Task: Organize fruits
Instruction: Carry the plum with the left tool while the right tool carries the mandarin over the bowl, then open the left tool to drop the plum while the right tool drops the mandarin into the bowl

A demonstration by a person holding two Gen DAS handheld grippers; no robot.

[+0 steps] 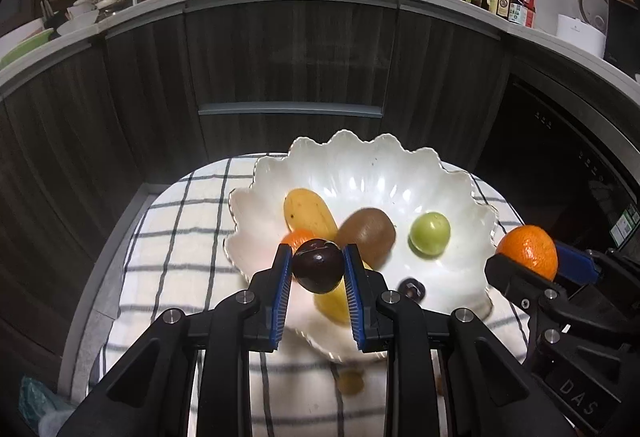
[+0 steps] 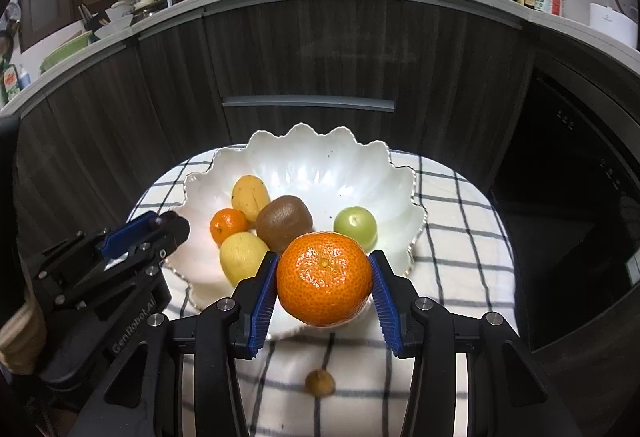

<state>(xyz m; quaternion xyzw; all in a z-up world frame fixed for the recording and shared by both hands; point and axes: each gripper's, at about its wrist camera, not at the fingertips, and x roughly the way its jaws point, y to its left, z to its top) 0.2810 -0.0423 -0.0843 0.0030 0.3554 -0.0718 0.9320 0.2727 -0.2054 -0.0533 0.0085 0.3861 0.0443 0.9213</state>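
**Fruits held over the scalloped bowl, one in each gripper**

Fruits lie in a white scalloped ceramic bowl standing on a white cloth with dark grid lines that covers the bench.

Left wrist view: the left gripper is clamped on one dark purple round plum, its blue pads pressing both sides, above the bowl's near-left part. Inside the bowl I count one yellow oblong mango, one brown fuzzy kiwi, one pale green round fruit, one small orange tangerine partly hidden behind the plum, one yellow fruit below the plum, and one small dark fruit. At the right, the right gripper carries one large orange mandarin at the bowl's right rim. One small brown fruit lies on the cloth, outside the bowl.

Right wrist view: the right gripper grips the large mandarin between its blue pads, over the bowl's near edge. Five fruits show in the bowl: mango, small tangerine, kiwi, yellow fruit, green fruit. The left gripper sits at the bowl's left rim; its load is barely visible here.
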